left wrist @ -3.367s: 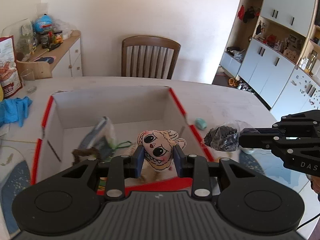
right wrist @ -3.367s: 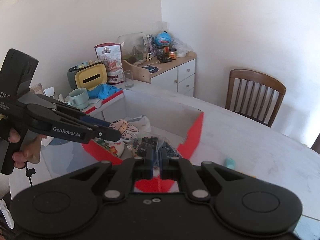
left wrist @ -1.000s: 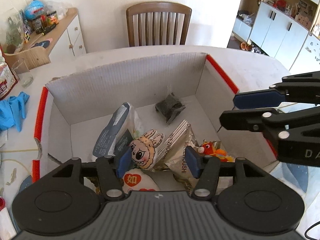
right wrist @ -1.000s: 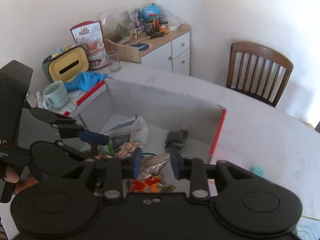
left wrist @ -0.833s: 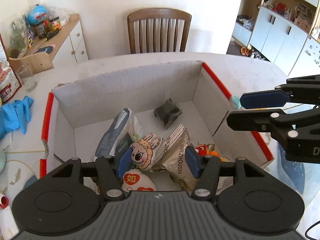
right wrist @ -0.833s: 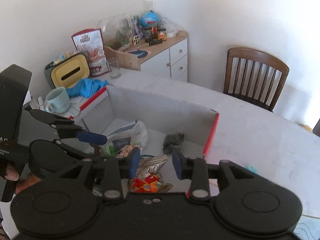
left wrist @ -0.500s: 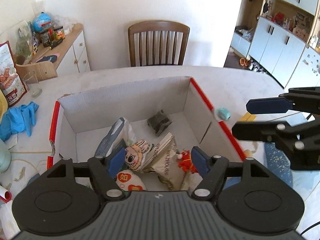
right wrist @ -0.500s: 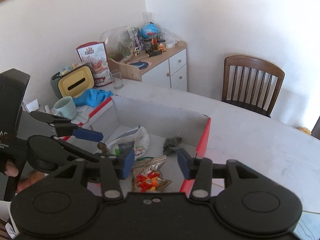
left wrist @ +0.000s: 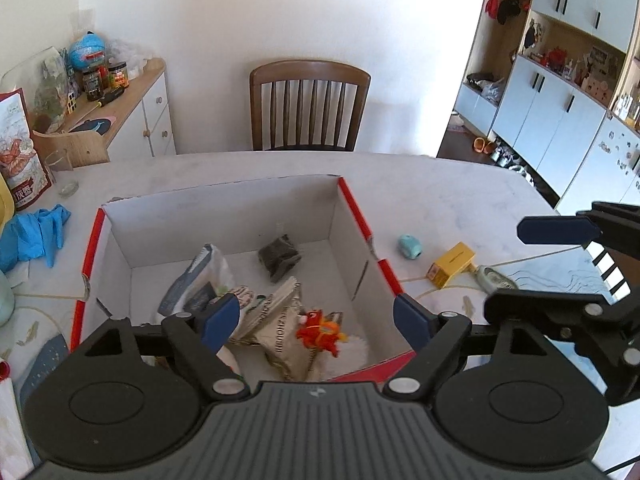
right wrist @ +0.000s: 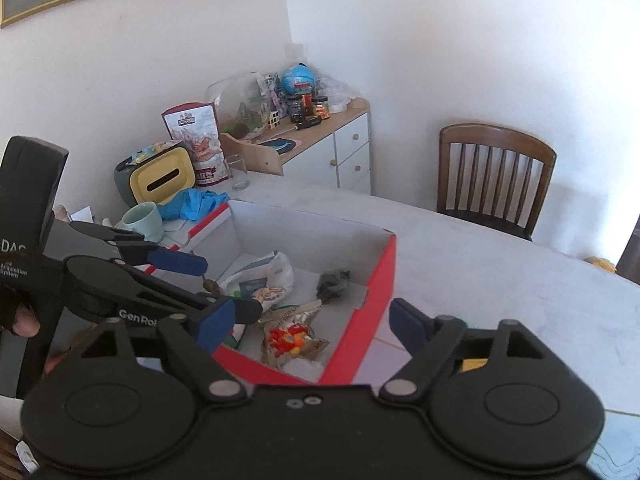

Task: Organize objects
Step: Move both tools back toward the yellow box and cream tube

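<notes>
White desk (left wrist: 460,192) carries the box (left wrist: 360,216) — both my hand-held grippers, left (left wrist: 316,316) and right (right wrist: 310,322), have just spread wide, empty; the yellow block (left wrist: 450,264) lies outside, nearer my right — long axis slanting away.
</notes>
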A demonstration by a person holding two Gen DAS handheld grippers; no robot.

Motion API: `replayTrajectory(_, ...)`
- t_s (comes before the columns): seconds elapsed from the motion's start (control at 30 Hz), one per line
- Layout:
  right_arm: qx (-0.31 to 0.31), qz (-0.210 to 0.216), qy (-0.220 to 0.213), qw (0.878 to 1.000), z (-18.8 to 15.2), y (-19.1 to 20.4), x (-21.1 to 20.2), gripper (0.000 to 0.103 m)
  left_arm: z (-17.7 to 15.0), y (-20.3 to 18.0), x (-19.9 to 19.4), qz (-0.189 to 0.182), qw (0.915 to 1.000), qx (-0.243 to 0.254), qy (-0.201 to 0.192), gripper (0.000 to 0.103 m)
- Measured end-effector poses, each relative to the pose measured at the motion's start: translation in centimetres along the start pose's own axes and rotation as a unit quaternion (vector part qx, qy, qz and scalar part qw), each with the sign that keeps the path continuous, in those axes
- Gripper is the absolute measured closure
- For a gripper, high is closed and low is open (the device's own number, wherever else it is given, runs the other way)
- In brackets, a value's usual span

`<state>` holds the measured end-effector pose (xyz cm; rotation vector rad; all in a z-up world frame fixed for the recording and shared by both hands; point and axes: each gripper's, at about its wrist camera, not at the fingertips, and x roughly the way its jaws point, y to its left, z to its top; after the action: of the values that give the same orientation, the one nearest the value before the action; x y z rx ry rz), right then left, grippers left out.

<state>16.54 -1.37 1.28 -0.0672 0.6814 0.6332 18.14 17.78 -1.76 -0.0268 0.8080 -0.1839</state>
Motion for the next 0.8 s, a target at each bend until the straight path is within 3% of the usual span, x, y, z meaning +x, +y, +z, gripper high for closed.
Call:
replayTrajectory(0.27,0.009,-0.004,-0.005,1.000,-1.4,-2.4,-2.6,0.010,0.0,-3.0,0.1,-0.002,1.0000,-0.002,-0.004,0.013)
replayTrajectory(0.43,0.003,-0.022,-0.004,1.000,-2.9,-4.8,-4.3,0.010,-0.4,-5.6,0.3,-0.021,0.9995,0.010,-0.022,0.002)
replayTrajectory(0.57,0.016,-0.044,-0.002,0.999,-4.2,-7.9,-5.7,0.010,-1.0,-8.2,0.8,-0.034,0.9986,0.026,-0.032,0.001)
replayTrajectory(0.8,0.037,-0.083,0.010,0.996,-6.6,-13.1,-7.0,0.010,-2.5,-12.2,2.8,-0.045,0.9982,0.036,-0.013,0.001)
